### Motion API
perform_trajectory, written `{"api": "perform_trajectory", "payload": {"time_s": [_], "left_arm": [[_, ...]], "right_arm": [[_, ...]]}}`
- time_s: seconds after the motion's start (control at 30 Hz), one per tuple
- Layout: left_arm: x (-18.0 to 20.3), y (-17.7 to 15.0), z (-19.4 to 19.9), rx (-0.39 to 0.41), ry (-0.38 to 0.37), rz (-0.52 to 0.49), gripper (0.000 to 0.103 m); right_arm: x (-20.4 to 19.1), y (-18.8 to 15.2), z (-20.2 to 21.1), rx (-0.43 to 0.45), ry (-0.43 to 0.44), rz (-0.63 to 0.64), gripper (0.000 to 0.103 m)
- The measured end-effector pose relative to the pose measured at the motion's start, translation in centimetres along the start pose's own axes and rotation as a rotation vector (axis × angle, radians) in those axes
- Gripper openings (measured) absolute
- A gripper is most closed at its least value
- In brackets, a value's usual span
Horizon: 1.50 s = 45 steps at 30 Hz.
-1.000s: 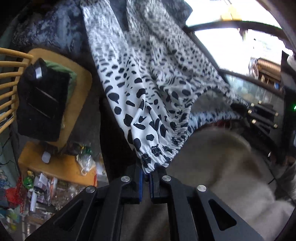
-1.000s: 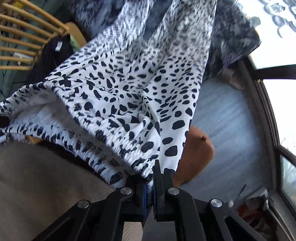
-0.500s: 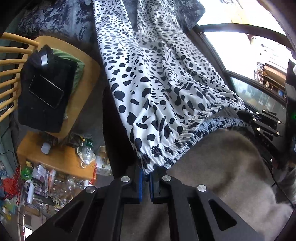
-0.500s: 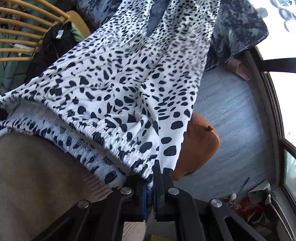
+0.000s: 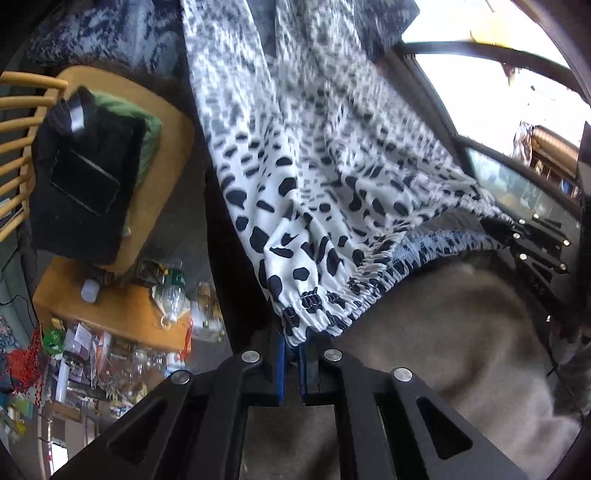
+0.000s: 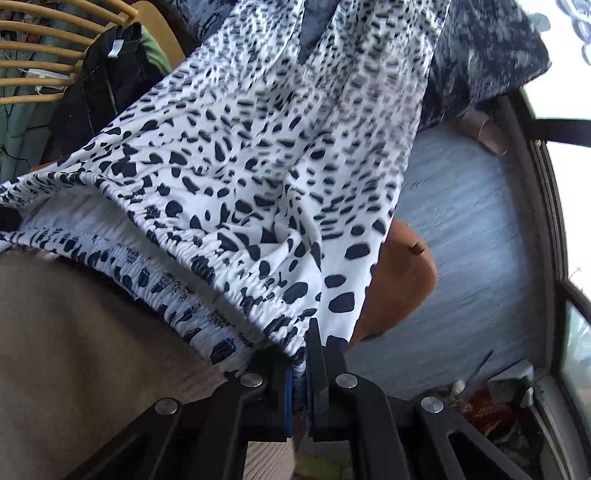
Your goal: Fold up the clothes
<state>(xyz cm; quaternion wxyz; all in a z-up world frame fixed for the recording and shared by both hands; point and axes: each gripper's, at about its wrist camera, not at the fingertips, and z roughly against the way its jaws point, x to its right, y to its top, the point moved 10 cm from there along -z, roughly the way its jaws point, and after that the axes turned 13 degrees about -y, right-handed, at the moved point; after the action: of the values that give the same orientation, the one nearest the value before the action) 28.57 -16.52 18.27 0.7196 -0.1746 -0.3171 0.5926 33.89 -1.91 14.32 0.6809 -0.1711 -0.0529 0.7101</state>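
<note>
- Left wrist view: the left tongs (image 5: 291,363) are seen clenched on 1 end of the elastic waistband of the spotted trousers (image 5: 314,177), with only a thin slit left between the blue pads.
- The trousers are held up in the air; their white cloth with black spots runs away from the tongs to the patterned dark cover (image 5: 110,33) at the top of the view.
- The other end of the waistband is seen gripped by the right tongs (image 5: 517,236) at the right edge.
- A wooden chair (image 5: 162,122) with folded dark clothes (image 5: 81,177) on its seat is seen to the left, well apart from the trousers.
- A white label on the dark clothes cannot be read.
- Right wrist view: the right tongs (image 6: 299,373) are seen clamped shut on the gathered waistband of the trousers (image 6: 280,155).
- A brown leather item (image 6: 399,280) lies just beside the cloth's right edge, partly hidden by it.
- Open grey plank floor (image 6: 472,229) is seen to the right, bounded by a window frame (image 6: 554,206).
</note>
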Motion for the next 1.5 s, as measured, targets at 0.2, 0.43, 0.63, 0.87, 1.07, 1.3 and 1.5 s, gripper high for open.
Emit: {"api": "perform_trajectory", "payload": {"time_s": [0.2,0.43,0.63,0.87,1.07,1.3,1.5], "left_arm": [[1.5,7.5,5.2,0.174,0.038,0.004,0.005],[3.1,21.8,12.6,0.396,0.058,0.092,0.005],[2.8,34.9,17.0,0.586,0.161,0.098,0.005],[0.1,48.6,18.5,0.72,0.212,0.108,0.005],[-3.1,57.3,16.8,0.801,0.207,0.137,0.005],[-5.4,61.3,12.5,0.819,0.244,0.185,0.005],[-5.3,62.3,11.5,0.801,0.306,0.172,0.012]], "right_arm": [[1.9,4.6,1.7,0.072,-0.035,-0.019,0.003],[8.4,19.9,4.6,0.238,-0.05,-0.153,0.003],[14.4,33.6,4.8,0.362,-0.075,-0.305,0.003],[20.1,45.9,0.8,0.432,-0.097,-0.472,0.003],[24.0,53.3,-3.3,0.479,-0.157,-0.566,0.003],[25.2,58.1,-9.2,0.451,-0.198,-0.608,0.004],[26.2,58.7,-11.0,0.437,-0.307,-0.64,0.026]]}}
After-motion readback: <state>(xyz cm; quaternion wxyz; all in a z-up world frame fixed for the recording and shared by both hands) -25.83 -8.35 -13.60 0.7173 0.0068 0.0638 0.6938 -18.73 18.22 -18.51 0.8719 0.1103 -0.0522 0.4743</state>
